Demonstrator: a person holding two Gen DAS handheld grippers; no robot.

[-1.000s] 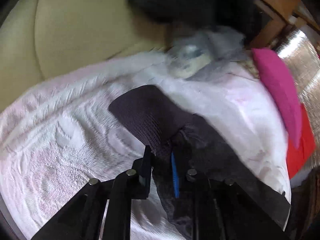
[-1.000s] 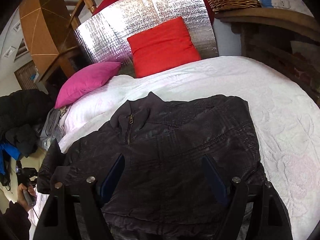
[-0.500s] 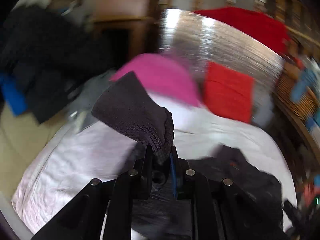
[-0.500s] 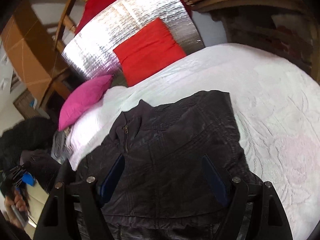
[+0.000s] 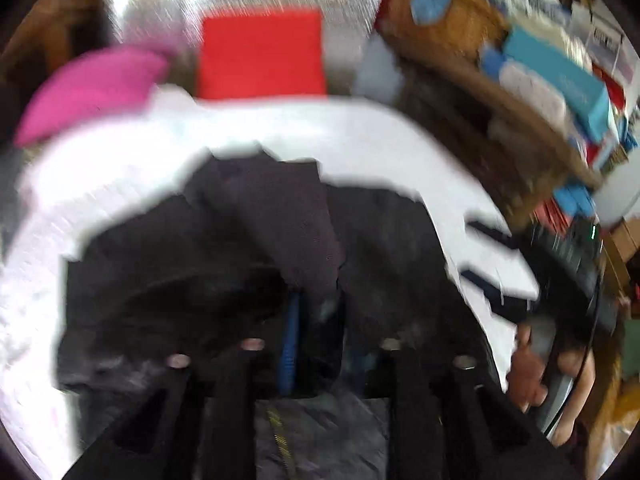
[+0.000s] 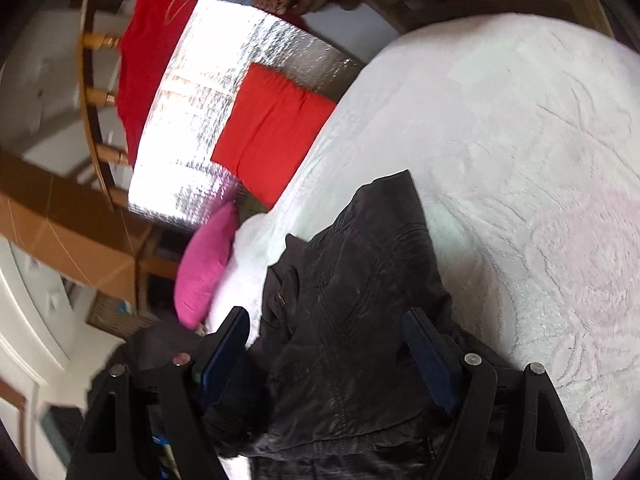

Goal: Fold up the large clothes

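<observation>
A large dark jacket (image 6: pixel 360 320) lies on a white bedspread (image 6: pixel 520 160). In the blurred left wrist view, my left gripper (image 5: pixel 316 320) is shut on the jacket's ribbed sleeve cuff (image 5: pixel 292 224) and holds it over the jacket body (image 5: pixel 180 272). My right gripper (image 6: pixel 326 356) is open and empty, its fingers (image 6: pixel 428 360) spread just above the jacket near its zipper. The right gripper also shows at the right edge of the left wrist view (image 5: pixel 492 264).
A red cushion (image 6: pixel 272 132) and a pink cushion (image 6: pixel 204 264) lean on a silver foil panel (image 6: pixel 200 112) at the bed's head. Wooden shelves with boxes (image 5: pixel 540 72) stand to the right. The bedspread extends to the right of the jacket.
My left gripper has swung the sleeve cuff from the bed's left side up and across over the jacket body. My right gripper has tilted and shifted toward the jacket's right part, staying open.
</observation>
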